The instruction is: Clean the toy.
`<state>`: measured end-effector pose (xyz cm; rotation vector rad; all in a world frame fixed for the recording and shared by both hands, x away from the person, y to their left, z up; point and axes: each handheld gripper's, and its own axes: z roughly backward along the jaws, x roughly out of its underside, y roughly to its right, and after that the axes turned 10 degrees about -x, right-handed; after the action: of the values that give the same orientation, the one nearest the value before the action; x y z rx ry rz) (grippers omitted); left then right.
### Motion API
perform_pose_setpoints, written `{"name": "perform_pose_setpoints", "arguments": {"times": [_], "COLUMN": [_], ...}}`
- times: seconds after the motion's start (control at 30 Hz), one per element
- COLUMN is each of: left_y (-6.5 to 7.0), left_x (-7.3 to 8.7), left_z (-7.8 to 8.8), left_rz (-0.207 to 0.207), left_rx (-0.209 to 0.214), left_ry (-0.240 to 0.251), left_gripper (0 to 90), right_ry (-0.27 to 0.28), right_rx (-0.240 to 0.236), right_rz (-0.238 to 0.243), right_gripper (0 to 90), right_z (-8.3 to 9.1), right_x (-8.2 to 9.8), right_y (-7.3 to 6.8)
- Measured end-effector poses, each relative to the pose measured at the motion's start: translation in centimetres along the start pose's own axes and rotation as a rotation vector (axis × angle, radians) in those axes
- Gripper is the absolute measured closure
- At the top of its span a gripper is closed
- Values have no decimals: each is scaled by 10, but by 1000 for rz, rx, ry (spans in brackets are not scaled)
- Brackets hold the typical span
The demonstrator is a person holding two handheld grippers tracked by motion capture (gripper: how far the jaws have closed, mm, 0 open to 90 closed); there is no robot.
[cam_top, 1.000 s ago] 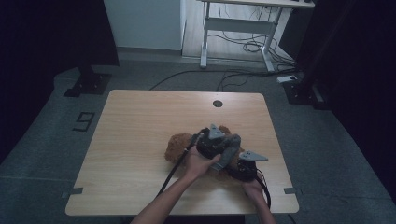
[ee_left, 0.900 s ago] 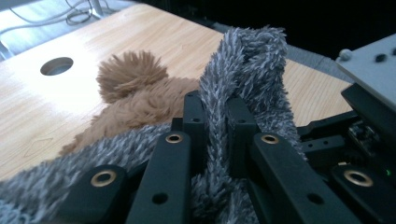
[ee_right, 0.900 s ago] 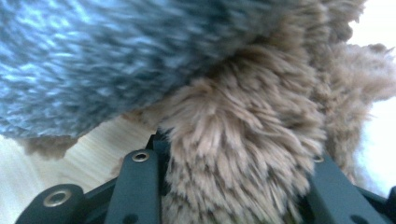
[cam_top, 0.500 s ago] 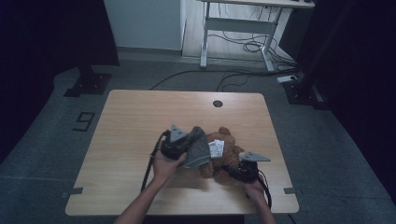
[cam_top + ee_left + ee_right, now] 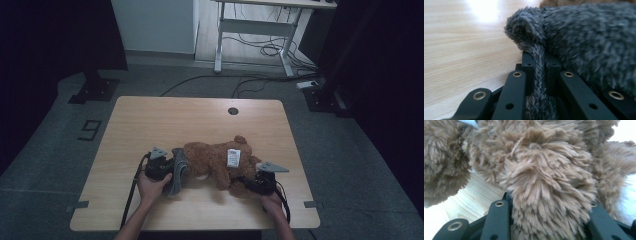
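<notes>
A brown teddy bear (image 5: pixel 215 160) lies across the wooden table (image 5: pixel 165 120), with a white tag (image 5: pixel 233 157) on it. My left gripper (image 5: pixel 171 170) sits at the bear's left end, shut on a fold of fuzzy grey cloth (image 5: pixel 179 172). In the left gripper view the jaws (image 5: pixel 539 60) pinch a thin grey strip, and the rest of the cloth (image 5: pixel 586 37) bulges to the right. My right gripper (image 5: pixel 246 182) is at the bear's right end, shut on a furry brown limb (image 5: pixel 544 182) that fills the gap between its jaws (image 5: pixel 549 205).
A round cable hole (image 5: pixel 233 111) sits near the table's far edge. Beyond the table a white desk frame (image 5: pixel 260 30) stands over loose cables, and a dark stand base (image 5: pixel 92 90) is at the far left. Tape marks flag the table's front corners.
My left hand has swung left and down to the tabletop, taking the grey cloth with it. The bear now lies stretched between the two grippers. The right hand has stayed put.
</notes>
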<state>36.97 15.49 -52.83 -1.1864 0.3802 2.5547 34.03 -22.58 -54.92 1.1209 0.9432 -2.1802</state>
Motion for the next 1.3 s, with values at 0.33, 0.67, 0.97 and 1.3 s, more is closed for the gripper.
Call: {"name": "perform_pose_setpoints", "arguments": {"times": [0.33,0.67,0.97,1.3], "left_y": [-10,46,111,75], "left_x": [-38,-99,-114,-100], "left_z": [-2,23,-33,-6], "left_rz": [2,-192,-292,-259], "left_rx": [-23,26,28,-83], "left_ry": [32,127,50,71], "left_gripper": [815,800,798,802], "right_ry": [-30,-32,-22,-24], "right_rx": [58,32,7,-25], "right_rz": [72,88,74,62], "right_gripper": [616,616,609,606], "right_z": [-19,-16,-11,-6], "right_x": [-18,-15,-11,-6], "right_y": [9,7,10,10]}}
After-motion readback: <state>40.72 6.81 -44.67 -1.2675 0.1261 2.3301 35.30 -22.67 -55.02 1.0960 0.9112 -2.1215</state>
